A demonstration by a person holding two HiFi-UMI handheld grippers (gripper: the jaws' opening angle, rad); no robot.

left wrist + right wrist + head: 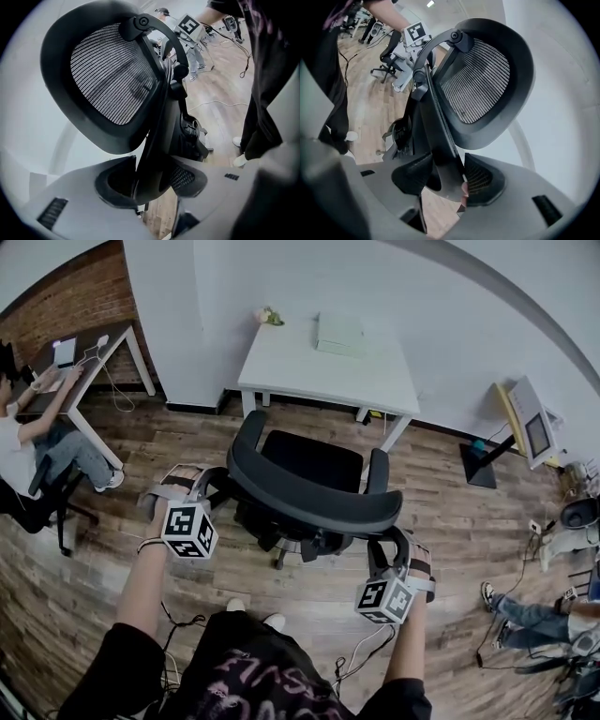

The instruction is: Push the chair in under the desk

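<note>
A black mesh office chair (309,460) stands on the wood floor in front of the white desk (328,371), its seat facing the desk and its curved backrest (309,501) toward me. My left gripper (202,482) clamps the backrest's left edge. In the left gripper view the black frame edge (154,140) sits between the pads (117,180) of the left gripper (151,180). My right gripper (389,554) holds the backrest's right end. In the right gripper view the right gripper (447,176) has that frame edge (440,154) pressed between its pads (480,178).
A white box (339,332) and a small plant (270,317) sit on the desk, against the white wall. At the left a seated person (28,442) works at another desk (98,348). A screen stand (530,427) and someone's legs (534,615) are at the right. Cables (178,624) trail by my feet.
</note>
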